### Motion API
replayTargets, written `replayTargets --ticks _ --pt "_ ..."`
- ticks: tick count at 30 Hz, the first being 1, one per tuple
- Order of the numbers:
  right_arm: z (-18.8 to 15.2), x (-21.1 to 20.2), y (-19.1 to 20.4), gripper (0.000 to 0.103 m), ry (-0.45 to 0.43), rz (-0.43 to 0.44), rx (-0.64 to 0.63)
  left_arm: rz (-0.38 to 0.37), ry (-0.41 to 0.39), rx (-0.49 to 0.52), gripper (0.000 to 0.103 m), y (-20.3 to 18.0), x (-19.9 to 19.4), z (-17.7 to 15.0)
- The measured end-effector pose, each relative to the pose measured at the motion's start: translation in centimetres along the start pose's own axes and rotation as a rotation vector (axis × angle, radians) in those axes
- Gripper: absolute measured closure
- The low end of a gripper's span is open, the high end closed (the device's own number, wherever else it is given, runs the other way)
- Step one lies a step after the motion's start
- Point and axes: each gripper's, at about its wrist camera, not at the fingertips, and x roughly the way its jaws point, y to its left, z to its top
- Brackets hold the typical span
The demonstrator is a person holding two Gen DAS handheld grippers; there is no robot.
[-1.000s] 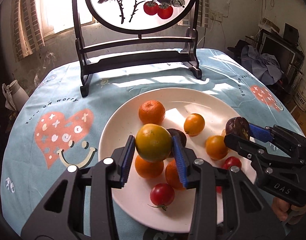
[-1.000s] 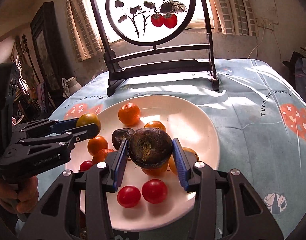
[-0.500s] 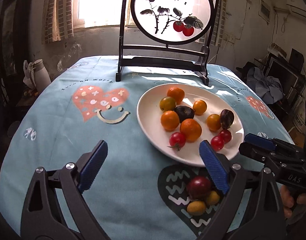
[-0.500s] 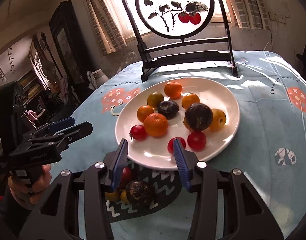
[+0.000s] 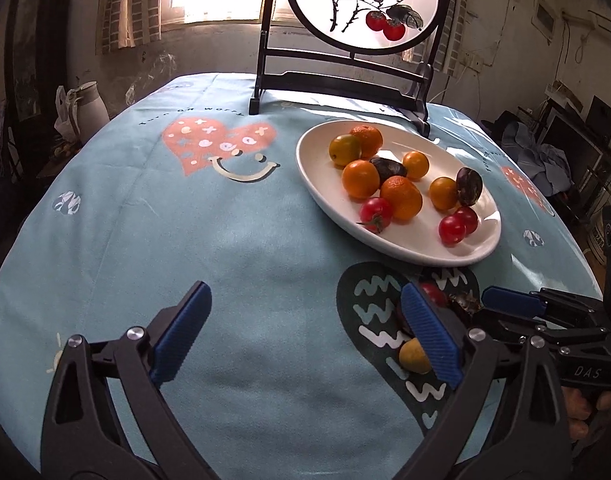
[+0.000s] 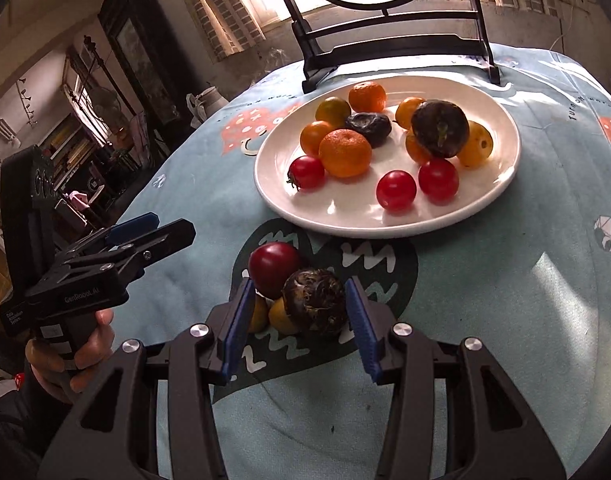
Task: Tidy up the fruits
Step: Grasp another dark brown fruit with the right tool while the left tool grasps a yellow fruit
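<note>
Left gripper: green-orange citrus released onto plate, jaws just opened wide, empty | right gripper: dark fruit also left on plate, jaws part-open, unclamped around shrivelled fruit, lower centre.

The left gripper hangs tilted downward, its jaws having just swung wide with nothing between the blue pads. The right gripper tilts down likewise, jaws partly apart (not pressing on anything). A hand wraps the left gripper's handle from below.
</note>
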Motion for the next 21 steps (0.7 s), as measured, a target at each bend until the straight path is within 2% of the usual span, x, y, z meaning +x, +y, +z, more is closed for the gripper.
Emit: replayTargets --ticks 12,15,16,21 --pt "-0.1 1.0 -1.1 0.055 0.042 0.036 0.053 0.009 -0.016 0.03 0.005 -0.4 -0.4 -0.2" --pt "-0.2 1.6 -2.0 0.055 0.062 0.057 0.1 0.01 -0.027 0.036 0.005 -0.6 -0.7 -0.3" --pt "-0.3 2.0 -2.4 0.058 0.078 0.066 0.122 0.01 -0.03 0.04 0.005 -0.7 -0.8 -0.3" --pt "-0.4 1.8 -3.5 0.061 0.082 0.114 0.199 0.004 -0.028 0.057 0.005 -1.0 -0.8 -0.4"
